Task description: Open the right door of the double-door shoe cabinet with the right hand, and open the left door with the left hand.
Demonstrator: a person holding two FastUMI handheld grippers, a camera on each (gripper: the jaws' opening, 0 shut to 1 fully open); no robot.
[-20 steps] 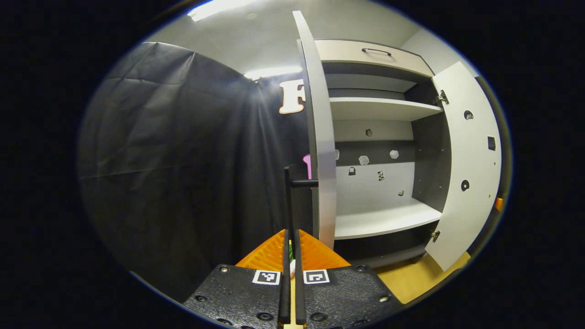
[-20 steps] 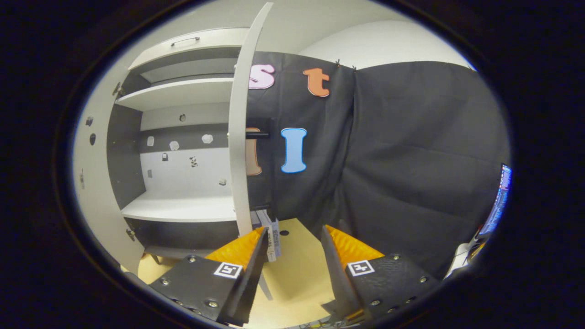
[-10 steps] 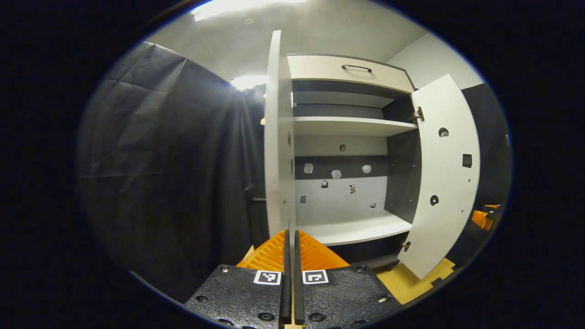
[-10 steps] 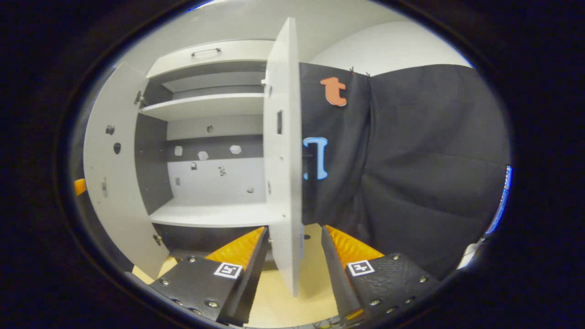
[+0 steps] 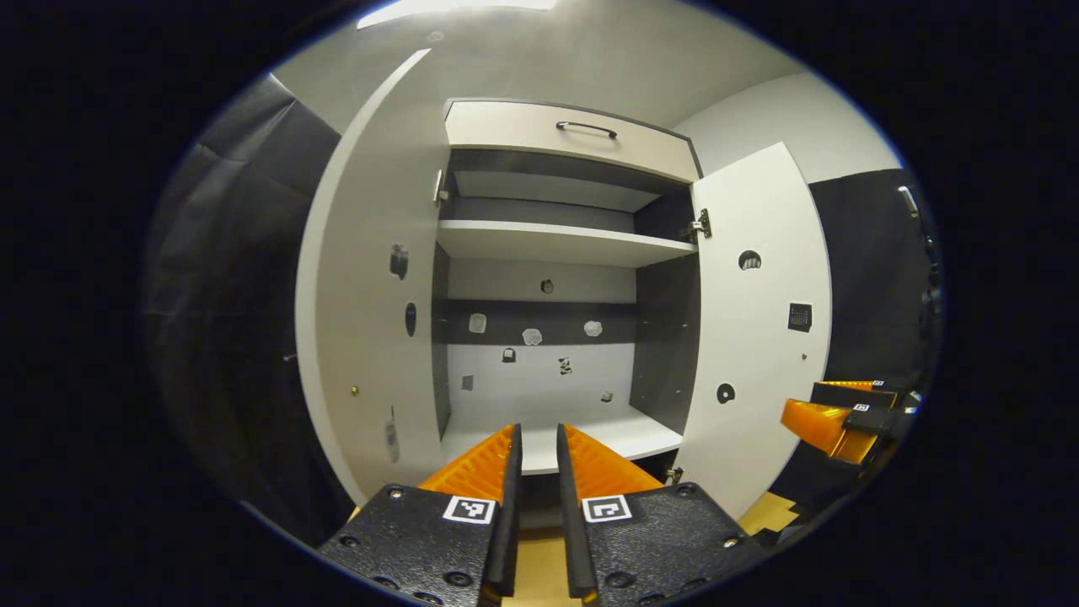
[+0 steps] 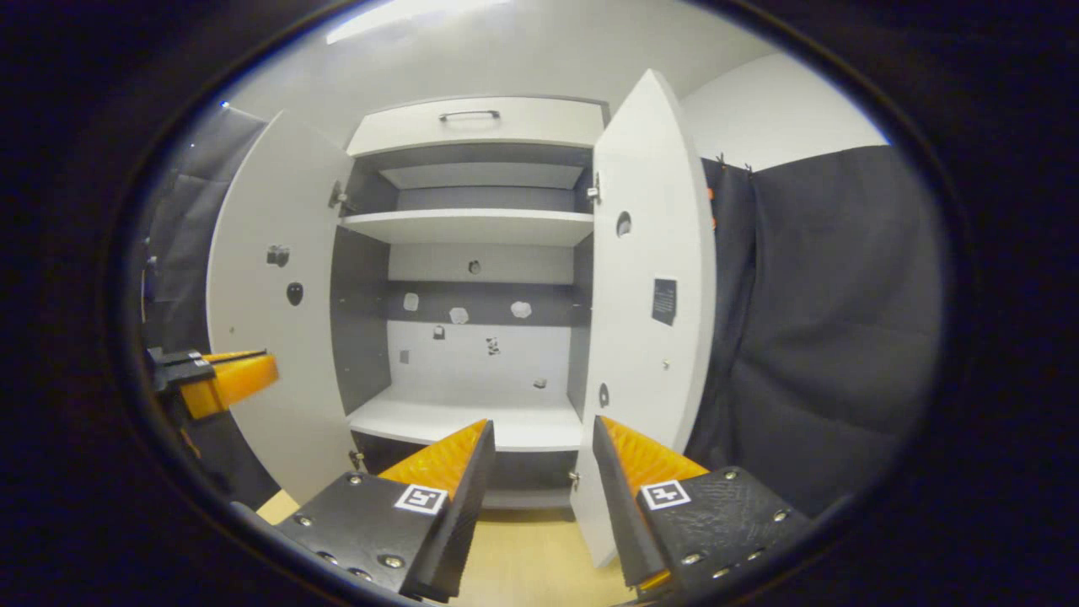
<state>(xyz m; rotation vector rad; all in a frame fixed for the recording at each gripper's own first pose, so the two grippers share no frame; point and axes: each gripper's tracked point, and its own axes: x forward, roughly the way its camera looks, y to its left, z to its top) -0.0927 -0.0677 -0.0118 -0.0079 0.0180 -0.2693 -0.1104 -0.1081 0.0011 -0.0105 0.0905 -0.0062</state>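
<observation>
Left gripper view: left gripper [image 5: 539,443] now off left door [image 5: 371,320], fingers parted.

We see the cabinet [image 5: 569,126] in smooth, matt board, its doors [image 6: 653,278] pale and its inner side walls [image 5: 666,337] dark, with small shiny metal hinges [image 5: 698,226]. The shelves [image 6: 472,226] look equally matt. The floor [image 6: 523,565] looks like light wood, and the booth wall [image 6: 826,320] is creased matt cloth.

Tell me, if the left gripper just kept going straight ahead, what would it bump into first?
Probably the white lower shelf inside the open grey-and-white shoe cabinet: the left gripper points between the two swung-open doors, with nothing visible in between. Depth is hard to judge.
</observation>
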